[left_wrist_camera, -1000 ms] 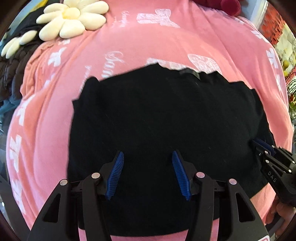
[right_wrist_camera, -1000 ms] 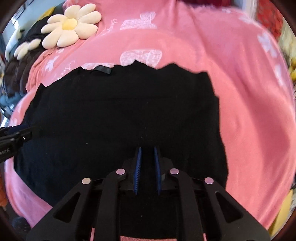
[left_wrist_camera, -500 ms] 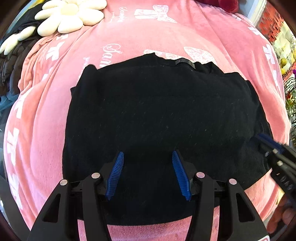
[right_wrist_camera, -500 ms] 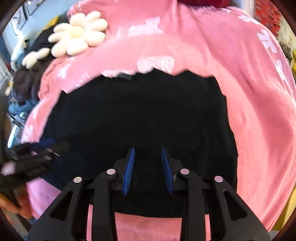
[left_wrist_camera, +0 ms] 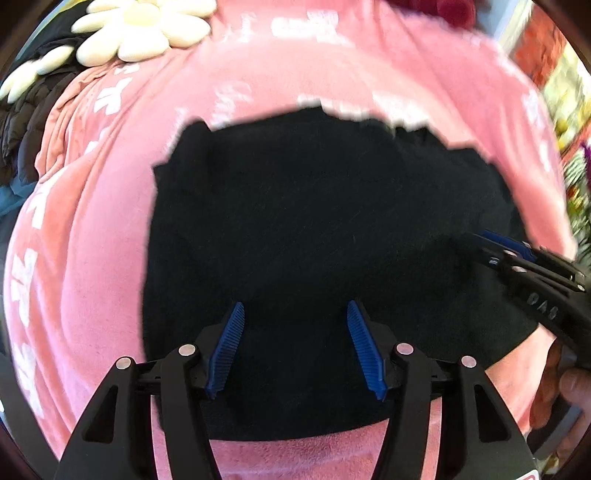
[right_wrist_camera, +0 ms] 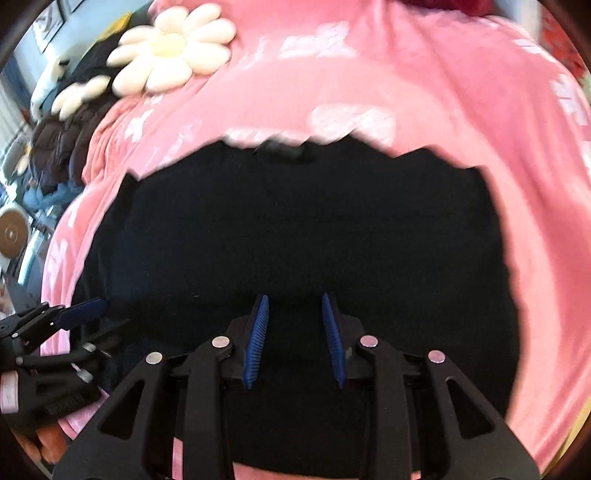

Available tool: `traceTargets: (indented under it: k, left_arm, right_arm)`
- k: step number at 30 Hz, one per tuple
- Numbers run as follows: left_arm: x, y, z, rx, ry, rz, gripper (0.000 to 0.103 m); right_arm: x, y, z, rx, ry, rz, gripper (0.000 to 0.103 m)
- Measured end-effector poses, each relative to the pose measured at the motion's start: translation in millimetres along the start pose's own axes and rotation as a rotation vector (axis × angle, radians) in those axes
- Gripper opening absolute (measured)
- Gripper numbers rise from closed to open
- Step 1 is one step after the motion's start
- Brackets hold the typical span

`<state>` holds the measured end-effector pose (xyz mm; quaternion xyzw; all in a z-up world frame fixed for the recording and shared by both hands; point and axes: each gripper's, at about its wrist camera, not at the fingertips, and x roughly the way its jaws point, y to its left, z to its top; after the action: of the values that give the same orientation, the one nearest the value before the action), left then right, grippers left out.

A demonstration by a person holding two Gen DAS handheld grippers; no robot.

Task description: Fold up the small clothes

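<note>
From the left wrist view: the black garment (left_wrist_camera: 325, 236) lies spread flat on the pink blanket (left_wrist_camera: 92, 229), already a squarish shape, and the left hand-held gripper (left_wrist_camera: 295, 341) hangs over its near edge with the blue pads wide apart, gripping nothing. Over at the right edge of the cloth the right hand-held gripper (left_wrist_camera: 496, 242) comes in from the side. The garment's long axis runs side to side here, its ragged far edge toward the daisy cushion (left_wrist_camera: 144, 31). To do this step well, I'd say each pair of pads should go down on a near corner, pinch every layer, and lift together so the fold stays square.

Now the right wrist view: the right hand-held gripper (right_wrist_camera: 295, 338) sits above the near hem with its pads parted, narrower than the left's, nothing between them. A small label (right_wrist_camera: 284, 147) shows at the far edge, so the neck points away from the person and the hem lies nearest. The left hand-held gripper (right_wrist_camera: 79, 312) hovers at the cloth's left edge. The picture is blurred, so fine creases can't be read.
</note>
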<state>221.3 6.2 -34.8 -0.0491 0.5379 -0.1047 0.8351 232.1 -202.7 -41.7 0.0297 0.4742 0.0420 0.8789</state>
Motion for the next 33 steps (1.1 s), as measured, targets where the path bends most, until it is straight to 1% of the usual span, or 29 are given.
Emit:
traceTargets:
  k: [1, 2, 4, 5, 6, 7, 8, 9, 10, 11, 13, 14, 15, 16, 18, 19, 20, 21, 22, 23, 24, 26, 27, 28, 29, 30, 31, 32, 33]
  left_arm:
    - [-8.5, 10.8, 3.8, -0.036, -0.027, -0.026, 0.064]
    - [-12.9, 20.9, 7.2, -0.069, -0.042, -0.025, 0.07]
    - [-12.4, 44.0, 12.7, -0.129, -0.054, -0.015, 0.071]
    - [-7.1, 53.0, 13.6, -0.151, -0.04, -0.002, 0.071]
    - [0.4, 61.5, 13.4, -0.178, -0.017, 0.01, 0.07]
    - [11.5, 71.6, 11.4, -0.217, 0.012, -0.009, 0.065]
    - [19.7, 78.1, 8.8, -0.253, 0.032, -0.046, 0.039]
    - [27.4, 83.7, 5.4, -0.29, 0.053, -0.115, 0.03]
    - [27.5, 88.6, 2.2, -0.343, 0.039, -0.147, 0.023]
    - [24.4, 89.0, 1.4, -0.35, 0.031, -0.159, 0.007]
    - [14.1, 86.3, 2.8, -0.335, 0.015, -0.178, 0.008]
    - [12.0, 86.4, 2.9, -0.329, 0.013, -0.171, 0.009]
    - [13.8, 85.8, 2.9, -0.319, 0.022, -0.14, 0.013]
    - [19.2, 87.3, 2.6, -0.307, 0.039, -0.105, 0.022]
    - [18.8, 87.3, 0.3, -0.307, 0.055, -0.094, 0.03]
    - [11.9, 86.9, -2.4, -0.318, 0.048, -0.087, 0.038]
    - [4.6, 86.3, -5.6, -0.321, 0.031, -0.078, 0.057]
    - [-1.8, 86.5, -9.7, -0.329, 0.01, -0.067, 0.067]
    - [-8.0, 88.1, -17.4, -0.35, -0.018, -0.065, 0.071]
    - [-7.2, 89.6, -25.3, -0.368, -0.022, -0.096, 0.072]
    - [-4.1, 91.0, -29.3, -0.379, -0.006, -0.109, 0.073]
    - [14.1, 97.1, -44.4, -0.453, 0.077, -0.154, 0.073]
    - [15.1, 97.7, -48.9, -0.471, 0.066, -0.156, 0.073]
    - [11.2, 94.0, -50.0, -0.463, 0.019, -0.147, 0.073]
    - [10.7, 93.3, -48.8, -0.452, 0.028, -0.137, 0.071]
    - [9.6, 90.8, -46.4, -0.45, 0.031, -0.118, 0.063]
    - [6.0, 93.3, -45.2, -0.455, 0.028, -0.138, 0.03]
    - [5.0, 93.2, -42.0, -0.467, 0.041, -0.198, 0.01]
    - [1.3, 96.0, -41.2, -0.492, 0.053, -0.228, 0.006]
  right_arm:
    - [-6.0, -11.7, 0.8, 0.021, -0.017, -0.015, 0.05]
    - [-13.5, -27.2, 1.0, 0.049, -0.034, -0.039, 0.062]
    - [-20.4, -64.7, -2.8, 0.089, -0.025, -0.102, 0.062]
    - [-18.7, -74.9, -3.9, 0.1, -0.011, -0.123, 0.062]
    - [-13.9, -89.7, -6.7, 0.126, 0.011, -0.134, 0.062]
    - [-6.3, -101.9, -9.7, 0.157, 0.034, -0.11, 0.062]
    - [0.3, -108.6, -11.7, 0.18, 0.051, -0.083, 0.051]
    - [10.2, -116.2, -14.5, 0.212, 0.085, -0.03, 0.035]
    - [11.5, -120.0, -15.1, 0.232, 0.091, -0.006, 0.01]
    - [3.2, -121.3, -13.3, 0.23, 0.063, -0.004, 0.009]
    - [-12.4, -122.5, -13.4, 0.205, 0.008, -0.025, 0.009]
    - [-10.8, -123.1, -15.7, 0.201, 0.007, -0.029, 0.009]
    - [3.9, -126.9, -21.2, 0.195, 0.057, -0.042, 0.01]
    - [12.0, -127.2, -24.2, 0.186, 0.096, -0.036, 0.012]
    - [-1.5, -117.5, -21.2, 0.155, 0.052, -0.053, 0.016]
    - [-13.1, -112.8, -18.4, 0.145, 0.024, -0.058, 0.017]
    - [-27.2, -107.3, -17.8, 0.137, -0.006, -0.065, 0.018]
    - [-33.9, -103.3, -18.6, 0.13, -0.015, -0.065, 0.019]
    - [-39.9, -99.7, -20.8, 0.123, -0.014, -0.062, 0.024]
    - [-45.6, -93.4, -25.7, 0.115, -0.01, -0.057, 0.03]
    - [-48.1, -88.1, -30.4, 0.106, -0.003, -0.051, 0.033]
    - [-52.1, -78.1, -42.3, 0.076, 0.017, -0.042, 0.041]
    - [-54.9, -69.5, -49.5, 0.053, 0.023, -0.053, 0.042]
    - [-56.1, -63.9, -53.7, 0.038, 0.029, -0.058, 0.045]
    - [-58.3, -57.3, -60.4, 0.027, 0.035, -0.057, 0.047]
    - [-60.3, -55.1, -63.3, 0.031, 0.038, -0.051, 0.048]
    - [-63.3, -55.3, -68.2, 0.04, 0.044, -0.03, 0.052]
    - [-65.5, -54.7, -71.3, 0.046, 0.046, -0.02, 0.054]
    - [-67.1, -56.2, -73.3, 0.053, 0.047, -0.018, 0.055]
